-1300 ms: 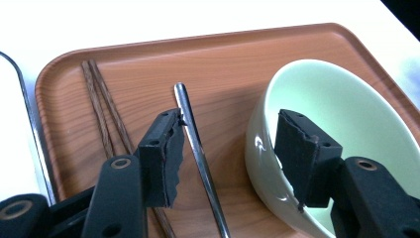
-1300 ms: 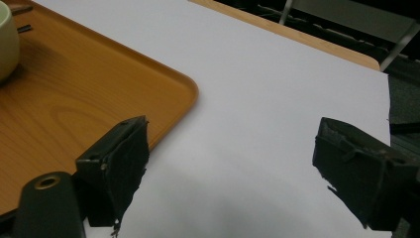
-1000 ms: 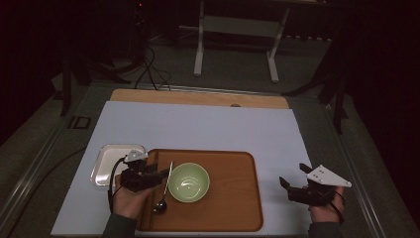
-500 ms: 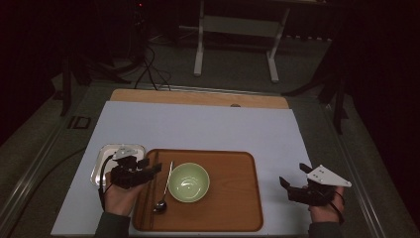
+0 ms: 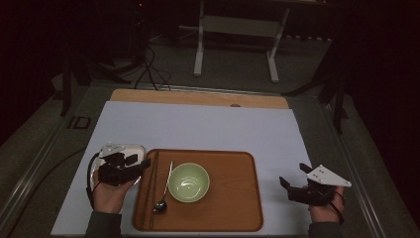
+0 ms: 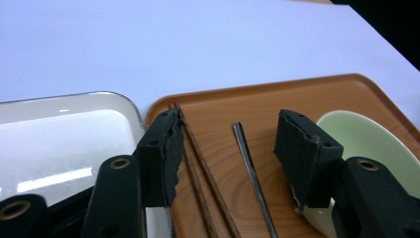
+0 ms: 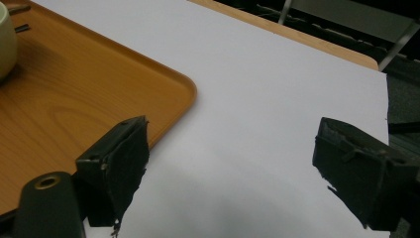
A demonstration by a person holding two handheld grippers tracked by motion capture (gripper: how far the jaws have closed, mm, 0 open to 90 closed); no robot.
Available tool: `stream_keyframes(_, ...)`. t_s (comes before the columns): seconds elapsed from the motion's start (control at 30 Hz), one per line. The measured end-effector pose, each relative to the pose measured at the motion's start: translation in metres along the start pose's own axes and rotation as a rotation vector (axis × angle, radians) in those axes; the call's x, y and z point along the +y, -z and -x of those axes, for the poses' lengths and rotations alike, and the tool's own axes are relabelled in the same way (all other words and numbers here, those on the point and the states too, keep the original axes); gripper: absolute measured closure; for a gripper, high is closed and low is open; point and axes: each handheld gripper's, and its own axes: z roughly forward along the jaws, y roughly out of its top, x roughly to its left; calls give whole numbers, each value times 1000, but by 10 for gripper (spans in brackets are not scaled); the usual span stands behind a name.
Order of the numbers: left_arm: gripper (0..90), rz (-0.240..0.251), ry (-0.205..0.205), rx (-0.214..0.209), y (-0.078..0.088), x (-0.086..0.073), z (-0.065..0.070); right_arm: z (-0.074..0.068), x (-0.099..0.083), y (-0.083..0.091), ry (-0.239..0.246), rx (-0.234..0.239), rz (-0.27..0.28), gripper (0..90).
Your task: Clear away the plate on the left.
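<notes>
Dark floor surrounds your table, with a pale metal stand (image 5: 237,37) and a loop of black cables (image 5: 148,67) behind it. Your work surface is a wooden tabletop (image 5: 198,96) covered almost to its far edge by a pale lilac sheet (image 5: 198,126). No brand, label or writing can be read anywhere.

On the sheet you have one brown wooden tray (image 5: 228,208) near your side. One pale green bowl (image 5: 188,182) stands on its left half, and it looks empty. One metal spoon (image 5: 165,191) lies just left of the bowl, its scoop end toward you. One pair of dark chopsticks (image 6: 198,163) lies along the tray's left edge, beside the spoon's handle. One white rectangular dish (image 5: 133,149) sits on the sheet, just beside the tray's left edge.

Your left gripper (image 6: 228,144) hovers over the tray's left edge, partly over the white dish. Its jaws stand wide apart and hold nothing; in the left gripper view the chopsticks and the spoon handle lie between them, lower down.

Your right gripper (image 7: 233,168) is well to the right of the tray, over bare sheet, near the tray's right corner. Its jaws are spread wide and grip nothing. A grey three-cornered plate (image 5: 328,176) tops it.
</notes>
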Motion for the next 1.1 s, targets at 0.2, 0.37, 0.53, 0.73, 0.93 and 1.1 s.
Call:
stream_keyframes(0.2, 444, 24, 27, 29, 7, 0, -10, 0, 0, 0, -1, 0, 2, 141)
stream_keyframes(0.37, 443, 36, 34, 48, 11, -1, -16, 0, 0, 0, 1, -1, 1, 141)
stream_keyframes(0.53, 443, 57, 42, 65, 17, 0, -21, 0, 0, 1, 1, -1, 1, 141)
stream_keyframes(0.73, 445, 78, 60, 87, 26, 1, -32, 0, 0, 1, -4, -2, 5, 141)
stream_keyframes(0.93, 438, 103, 52, 93, 35, 1, -44, 0, 0, 2, -5, -6, 4, 141)
stream_keyframes(1.1, 426, 102, 46, 118, 38, 2, -53, -1, 0, 2, -7, -6, 3, 141)
